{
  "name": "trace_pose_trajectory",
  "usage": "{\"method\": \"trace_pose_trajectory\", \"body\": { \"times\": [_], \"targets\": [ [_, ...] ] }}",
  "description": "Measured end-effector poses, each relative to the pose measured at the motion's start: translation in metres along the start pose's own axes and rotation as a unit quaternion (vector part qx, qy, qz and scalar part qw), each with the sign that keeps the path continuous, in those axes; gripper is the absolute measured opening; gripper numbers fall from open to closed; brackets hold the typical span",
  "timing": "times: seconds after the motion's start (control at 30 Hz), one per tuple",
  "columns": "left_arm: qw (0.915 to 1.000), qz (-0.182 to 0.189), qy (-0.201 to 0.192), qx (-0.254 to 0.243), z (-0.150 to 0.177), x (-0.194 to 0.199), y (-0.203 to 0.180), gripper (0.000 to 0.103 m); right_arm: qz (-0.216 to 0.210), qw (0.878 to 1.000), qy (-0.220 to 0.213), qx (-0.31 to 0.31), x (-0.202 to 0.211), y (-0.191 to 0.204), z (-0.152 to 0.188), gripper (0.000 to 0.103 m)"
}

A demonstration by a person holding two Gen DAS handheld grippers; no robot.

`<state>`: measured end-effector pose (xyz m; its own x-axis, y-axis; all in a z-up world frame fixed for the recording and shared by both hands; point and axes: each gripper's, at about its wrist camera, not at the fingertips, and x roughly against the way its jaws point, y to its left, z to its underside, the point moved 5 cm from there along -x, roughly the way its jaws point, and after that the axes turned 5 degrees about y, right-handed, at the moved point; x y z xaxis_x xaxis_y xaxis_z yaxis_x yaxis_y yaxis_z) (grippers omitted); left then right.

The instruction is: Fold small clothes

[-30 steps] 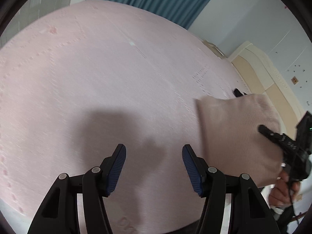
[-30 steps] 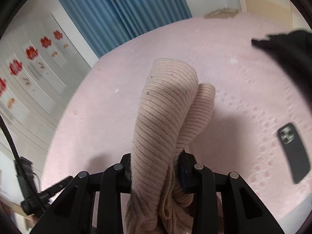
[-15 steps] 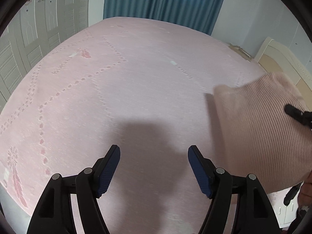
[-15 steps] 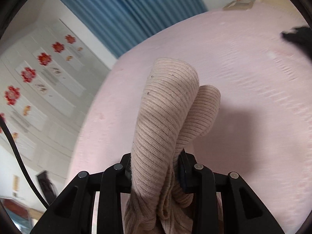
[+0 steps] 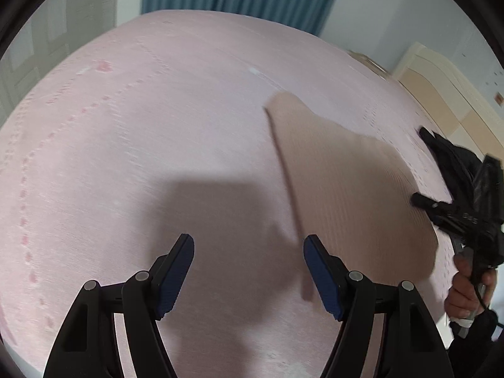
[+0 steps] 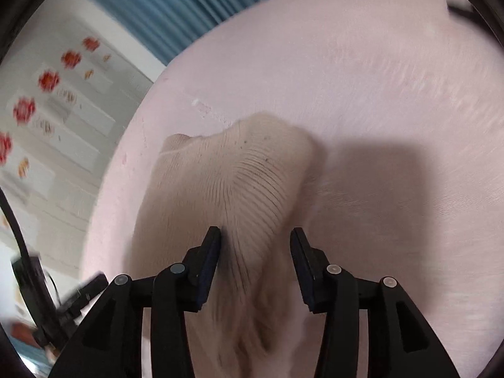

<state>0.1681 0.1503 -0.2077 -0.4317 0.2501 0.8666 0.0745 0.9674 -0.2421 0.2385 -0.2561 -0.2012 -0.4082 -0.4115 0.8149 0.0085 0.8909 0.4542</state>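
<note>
The beige knit garment (image 6: 239, 189) lies between the right tongs (image 6: 255, 236) (just parting, pads off it); left tongs (image 5: 249, 245) gape empty.

Both wrist cameras look steeply down, close over the pink bed (image 5: 157, 126). Shared: the knit (image 5: 346, 189), at three o'clock left, centre right (image 6: 245, 182).

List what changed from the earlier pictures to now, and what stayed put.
The right tool has just been opening and released the beige knit garment, which dropped from bunched between the jaws to spread on the pink bedspread. The left tool opened slightly wider and remains empty.
</note>
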Motion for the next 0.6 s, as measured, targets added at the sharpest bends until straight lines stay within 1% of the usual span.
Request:
{"method": "trace_pose_trajectory", "body": {
  "times": [0.07, 0.1, 0.13, 0.17, 0.23, 0.3, 0.33, 0.4, 0.43, 0.47, 0.53, 0.6],
  "targets": [
    [0.9998, 0.012, 0.008, -0.015, 0.012, -0.004, -0.01, 0.07, 0.014, 0.999, -0.012, 0.031, 0.021, 0.004, 0.013, 0.045],
    [0.9995, 0.023, 0.012, -0.02, 0.018, -0.004, -0.014, 0.07, 0.014, 0.999, -0.015, 0.045, 0.031, 0.007, 0.022, 0.045],
    [0.9985, 0.045, 0.019, -0.027, 0.025, -0.004, -0.02, 0.07, 0.014, 0.998, -0.016, 0.053, 0.039, 0.009, 0.028, 0.045],
    [0.9976, 0.057, 0.023, -0.031, 0.029, -0.004, -0.022, 0.07, 0.012, 0.998, -0.017, 0.056, 0.045, 0.009, 0.033, 0.045],
    [0.9965, 0.066, 0.027, -0.045, 0.041, -0.002, -0.03, 0.07, 0.0, 0.998, -0.017, 0.055, 0.056, 0.009, 0.05, 0.045],
    [0.9964, 0.05, 0.034, -0.059, 0.05, -0.005, -0.036, 0.07, -0.016, 0.999, -0.017, 0.046, 0.061, 0.01, 0.063, 0.045],
    [0.9964, 0.035, 0.039, -0.067, 0.053, -0.009, -0.038, 0.069, -0.024, 0.999, -0.017, 0.044, 0.061, 0.012, 0.069, 0.045],
    [0.9958, 0.01, 0.043, -0.08, 0.056, -0.015, -0.042, 0.068, -0.019, 0.998, -0.012, 0.051, 0.056, 0.014, 0.078, 0.045],
    [0.9954, 0.0, 0.043, -0.086, 0.057, -0.017, -0.043, 0.066, -0.013, 0.998, -0.009, 0.055, 0.053, 0.016, 0.082, 0.045],
    [0.9948, -0.007, 0.042, -0.093, 0.058, -0.019, -0.045, 0.058, -0.012, 0.998, -0.006, 0.059, 0.05, 0.019, 0.086, 0.045],
    [0.9933, -0.005, 0.039, -0.108, 0.059, -0.023, -0.054, 0.051, -0.021, 0.998, -0.006, 0.06, 0.048, 0.021, 0.091, 0.045],
    [0.9925, -0.004, 0.035, -0.117, 0.059, -0.026, -0.06, 0.045, -0.023, 0.998, -0.009, 0.06, 0.046, 0.026, 0.092, 0.044]
  ]
}}
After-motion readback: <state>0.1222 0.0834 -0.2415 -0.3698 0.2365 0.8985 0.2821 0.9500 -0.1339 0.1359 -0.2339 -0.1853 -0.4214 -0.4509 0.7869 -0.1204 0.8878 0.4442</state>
